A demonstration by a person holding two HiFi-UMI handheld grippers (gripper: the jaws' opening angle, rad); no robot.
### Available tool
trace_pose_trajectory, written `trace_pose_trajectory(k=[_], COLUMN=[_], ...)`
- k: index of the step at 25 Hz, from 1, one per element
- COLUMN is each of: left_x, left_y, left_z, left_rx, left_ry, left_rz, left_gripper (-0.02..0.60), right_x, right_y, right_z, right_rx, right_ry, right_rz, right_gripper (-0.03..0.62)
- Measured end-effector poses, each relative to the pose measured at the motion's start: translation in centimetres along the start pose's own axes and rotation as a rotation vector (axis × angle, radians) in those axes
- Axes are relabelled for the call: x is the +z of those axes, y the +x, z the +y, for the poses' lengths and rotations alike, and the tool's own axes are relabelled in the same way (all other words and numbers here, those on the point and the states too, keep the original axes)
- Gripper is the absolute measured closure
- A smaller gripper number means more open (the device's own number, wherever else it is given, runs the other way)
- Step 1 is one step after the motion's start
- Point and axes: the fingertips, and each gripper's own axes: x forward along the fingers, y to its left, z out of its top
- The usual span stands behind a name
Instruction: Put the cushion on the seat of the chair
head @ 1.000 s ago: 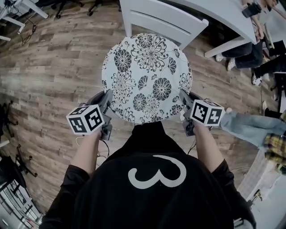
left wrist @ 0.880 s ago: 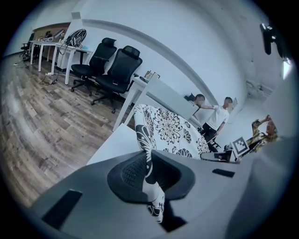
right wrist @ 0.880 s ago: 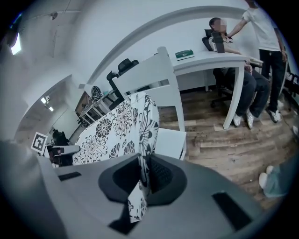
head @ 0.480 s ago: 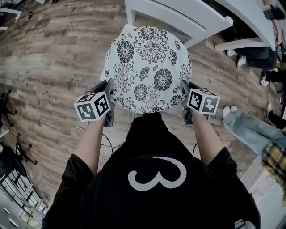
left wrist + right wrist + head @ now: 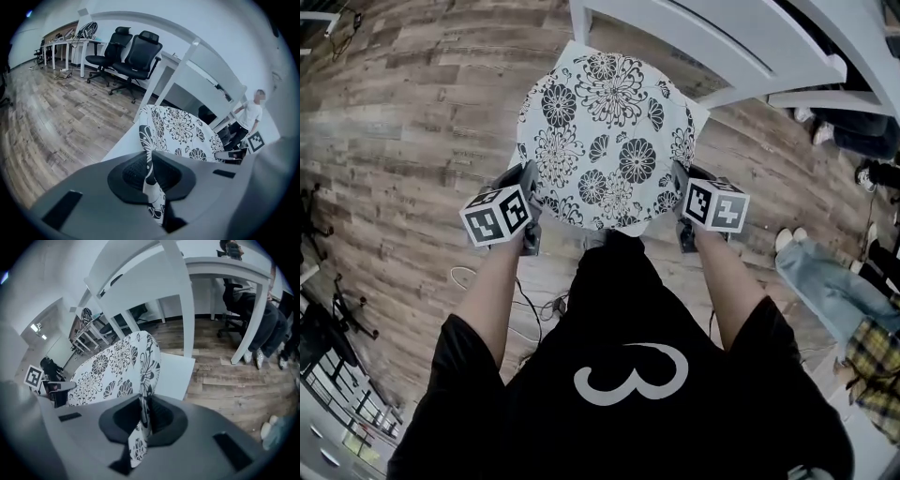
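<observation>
Left forearm (image 5: 492, 300) and right forearm (image 5: 727, 295) both reach forward and down from the torso, bare below black short sleeves, spreading slightly outward.

Left gripper (image 5: 526, 187) is held out at the left, its marker cube (image 5: 497, 215) on top facing up. The hand beneath is mostly hidden.

Right gripper (image 5: 679, 186) is about level with it at the right, well apart, cube likewise up.

Left gripper view: jaws closed on the edge of the cushion (image 5: 180, 131), the fabric pinched between the pads.

Right gripper view: jaws clamped the same way on the opposite edge.

Both sets of jaws point forward, angled a little inward.
</observation>
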Motion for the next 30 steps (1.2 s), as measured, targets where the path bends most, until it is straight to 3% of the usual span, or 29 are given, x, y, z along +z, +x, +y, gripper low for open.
trace_pose_trajectory(k=[14,24,28,30], left_x=[-1.2,-2.0,-2.0,-2.2], left_y=[3.1,4.3,4.3,4.2], left_z=[3.0,4.1,4.7,5.2], left_rx=[0.027,0.080,0.103,0.111], left_ry=[0.074,0.070,0.077,0.062], left_rz=[0.061,0.104,0.107,0.113], left_gripper=[0.554,0.548,0.481,0.416], right_x=[-0.9,-1.1,-1.1,-1.1], right_y=[2.8,4.1,4.0,3.9], right_z=[-2.8,-4.1,-4.5,-4.4], right_rx=[-0.091,-0.096,-0.087,-0.080], right_ry=[-0.041,-0.001,0.047,0.060], right_rz=[0.036,0.097,0.092,0.078], right_gripper=[0.569,0.497,0.471,0.465])
